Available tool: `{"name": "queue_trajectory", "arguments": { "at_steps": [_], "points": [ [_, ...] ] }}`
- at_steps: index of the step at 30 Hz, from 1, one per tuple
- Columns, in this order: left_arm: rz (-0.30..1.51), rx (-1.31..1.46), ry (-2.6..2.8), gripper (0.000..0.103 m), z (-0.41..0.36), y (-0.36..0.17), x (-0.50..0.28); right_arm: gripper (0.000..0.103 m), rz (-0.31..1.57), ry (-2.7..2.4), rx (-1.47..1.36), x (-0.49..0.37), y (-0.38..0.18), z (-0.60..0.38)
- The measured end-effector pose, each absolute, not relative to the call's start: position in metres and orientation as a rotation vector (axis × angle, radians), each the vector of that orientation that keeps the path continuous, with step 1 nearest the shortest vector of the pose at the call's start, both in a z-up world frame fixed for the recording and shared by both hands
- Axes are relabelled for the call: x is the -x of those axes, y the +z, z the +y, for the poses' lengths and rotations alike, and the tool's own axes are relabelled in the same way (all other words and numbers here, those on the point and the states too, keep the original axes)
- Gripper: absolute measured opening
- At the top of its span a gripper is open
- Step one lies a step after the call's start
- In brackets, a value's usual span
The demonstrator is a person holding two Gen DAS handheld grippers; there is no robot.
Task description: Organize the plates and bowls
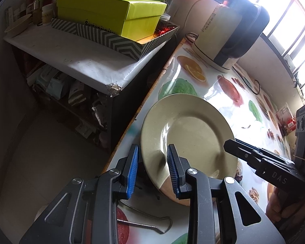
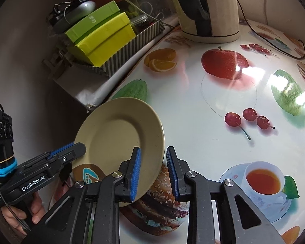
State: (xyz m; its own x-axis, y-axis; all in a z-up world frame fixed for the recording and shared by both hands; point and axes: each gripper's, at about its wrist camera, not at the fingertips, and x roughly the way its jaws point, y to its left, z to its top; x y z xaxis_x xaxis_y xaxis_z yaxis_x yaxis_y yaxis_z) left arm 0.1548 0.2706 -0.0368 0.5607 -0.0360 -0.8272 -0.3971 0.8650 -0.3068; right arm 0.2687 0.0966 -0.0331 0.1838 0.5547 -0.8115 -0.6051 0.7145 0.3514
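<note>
Item: one beige plate (image 1: 190, 134), round, plain. Location: near edge of the fruit-printed bench (image 2: 213, 101), well in front of the cream kettle (image 2: 209, 10) and on the side toward the shelf of green boxes (image 1: 111, 10). No bowls in view.

Attitude: face up but tilted. In the right wrist view the rim away from the kettle looks raised off the bench; a second dish with a brown rim appears to lie under it, though I cannot make that one out clearly. Being round, the plate has no long axis; its well opens upward, leaning toward the kettle.

My left gripper (image 1: 152, 170): jaws parted, straddling the rim nearest me, one blue pad over the well and one outside; not visibly pinching.

My right gripper (image 2: 152, 170): jaws parted either side of the opposite rim; contact cannot be told.

Handling note, as judgement: I should close one pair squarely across the rim, pads flat on both faces, before lifting. The glaze looks slick, so a shallow bite may slip; keep the plate level while carrying.
</note>
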Motion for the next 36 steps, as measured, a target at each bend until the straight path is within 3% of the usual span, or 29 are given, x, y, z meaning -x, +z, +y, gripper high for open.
{"name": "queue_trajectory", "arguments": {
  "at_steps": [36],
  "points": [
    [0.944,0.490,0.226,0.025,0.261,-0.026,-0.148,0.018,1.119,0.811,0.004,-0.265,-0.026,0.084]
  ]
}}
